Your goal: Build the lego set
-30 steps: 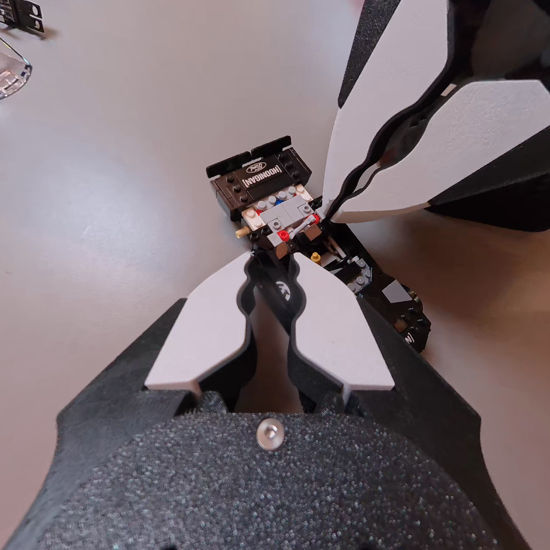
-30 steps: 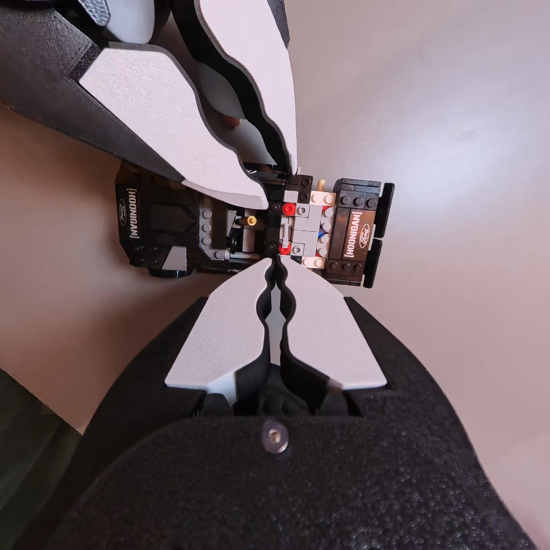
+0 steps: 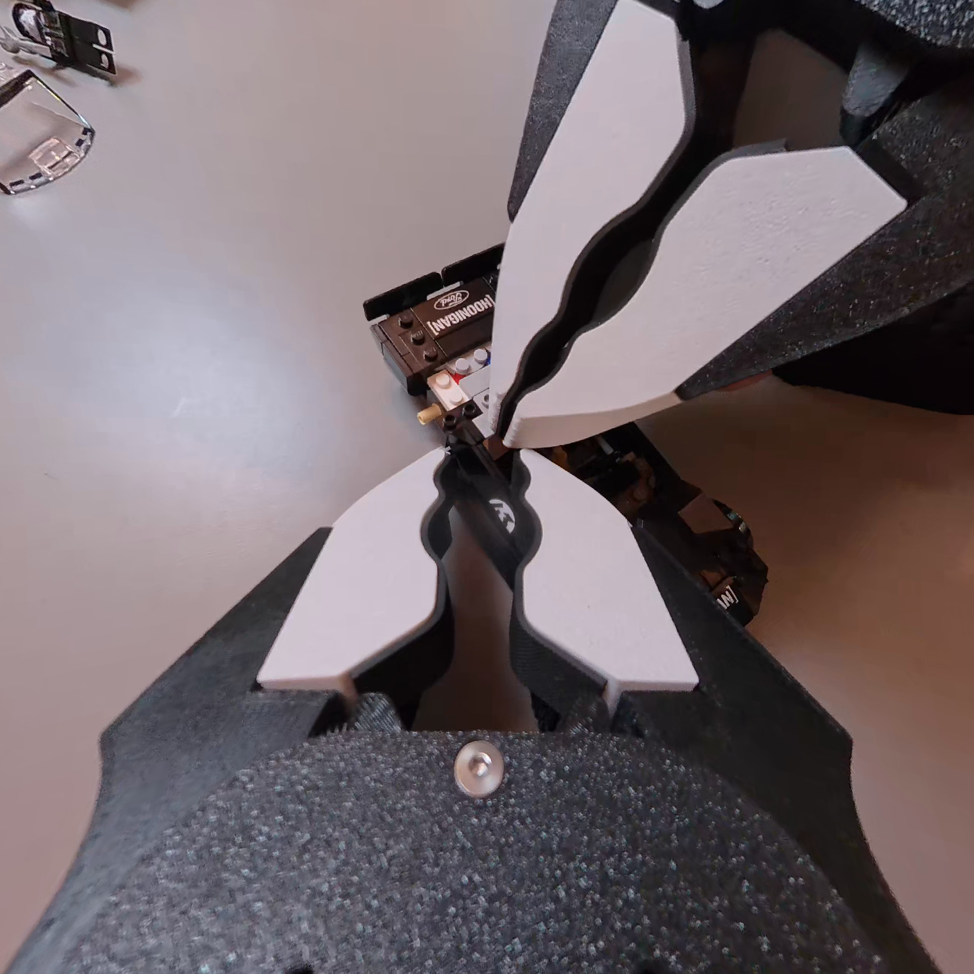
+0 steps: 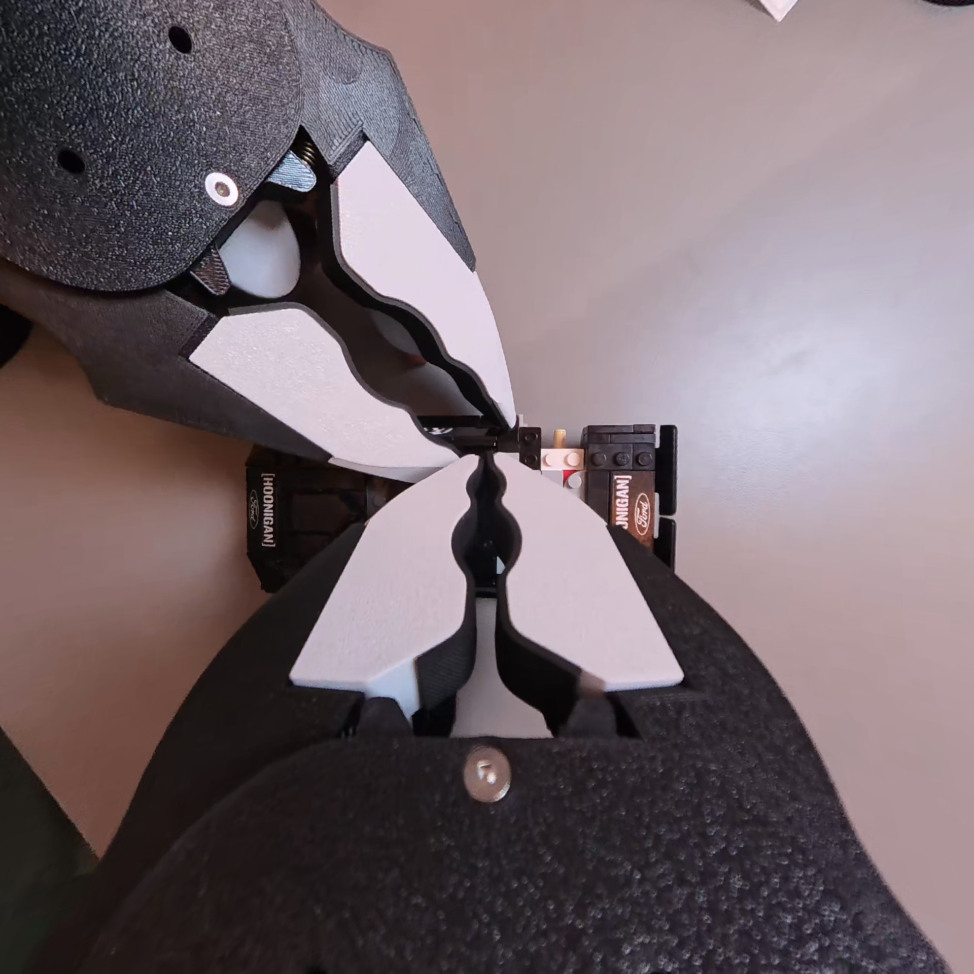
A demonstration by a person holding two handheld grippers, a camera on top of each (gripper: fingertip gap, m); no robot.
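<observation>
Moved: right gripper [image 3: 500, 421] now sits further over the lego car [image 3: 421, 337], covering the red and grey studs seen a second ago.
Left gripper [image 3: 482, 458]: clamped on a thin black strip [image 3: 500, 519] along the car's side.
Right gripper state: fingers pressed together at the tips; anything pinched is hidden.
Car: frame centre on the grey table [image 3: 211, 369], middle mostly covered.
Upper left: clear piece [image 3: 37, 142] and black part [image 3: 68, 47], cut off.

Lego car [image 3: 421, 337] on the table [image 3: 211, 369], 2 loose parts [image 3: 47, 95] well apart at far left
</observation>
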